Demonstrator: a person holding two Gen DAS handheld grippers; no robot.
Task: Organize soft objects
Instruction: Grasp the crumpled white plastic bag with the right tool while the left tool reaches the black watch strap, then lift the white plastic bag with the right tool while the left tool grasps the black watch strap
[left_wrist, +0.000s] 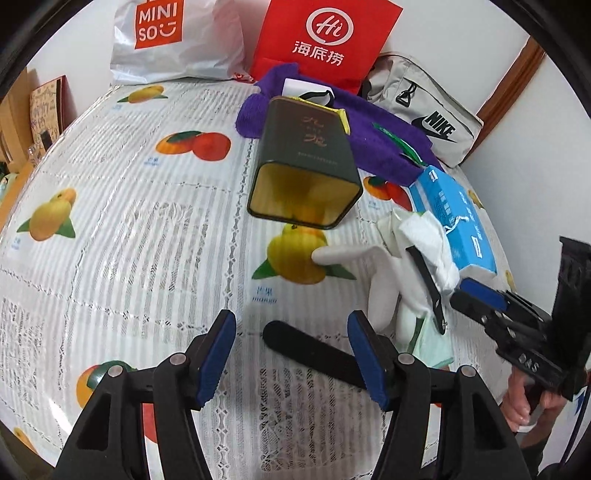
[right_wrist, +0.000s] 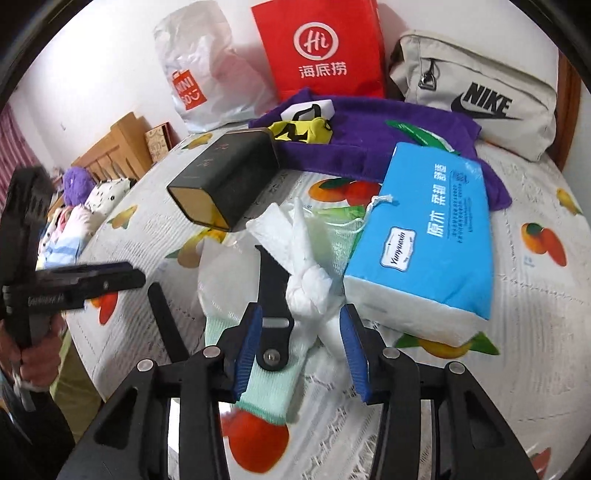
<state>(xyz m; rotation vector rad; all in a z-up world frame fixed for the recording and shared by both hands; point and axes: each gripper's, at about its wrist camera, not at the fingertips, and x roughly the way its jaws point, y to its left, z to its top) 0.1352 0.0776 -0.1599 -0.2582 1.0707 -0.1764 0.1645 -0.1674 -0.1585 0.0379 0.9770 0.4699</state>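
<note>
Fruit-print cloth (left_wrist: 122, 236) covers the desk, and the soft things lie in a loose heap at its right side. Left gripper (left_wrist: 291, 358) hangs released over a black strap (left_wrist: 314, 350) lying flat on the cloth, its blue pads on either side of the strap and not touching it. Right gripper (right_wrist: 301, 349) sits low over the heap, its pads spread and pressing on nothing: between them show a knotted white tissue (right_wrist: 308, 288), a black clip (right_wrist: 273, 317) and a mint green sock (right_wrist: 266, 384). Just beside the knot lies a blue tissue pack (right_wrist: 432, 236). A dark tin (left_wrist: 306, 162) rests on its side with its open yellow mouth facing the cameras, near a purple towel (right_wrist: 369, 140). Behind them, against the wall, stand a white Miniso bag (left_wrist: 173, 40), a red paper bag (left_wrist: 325, 40) and a beige Nike pouch (right_wrist: 476, 96)
</note>
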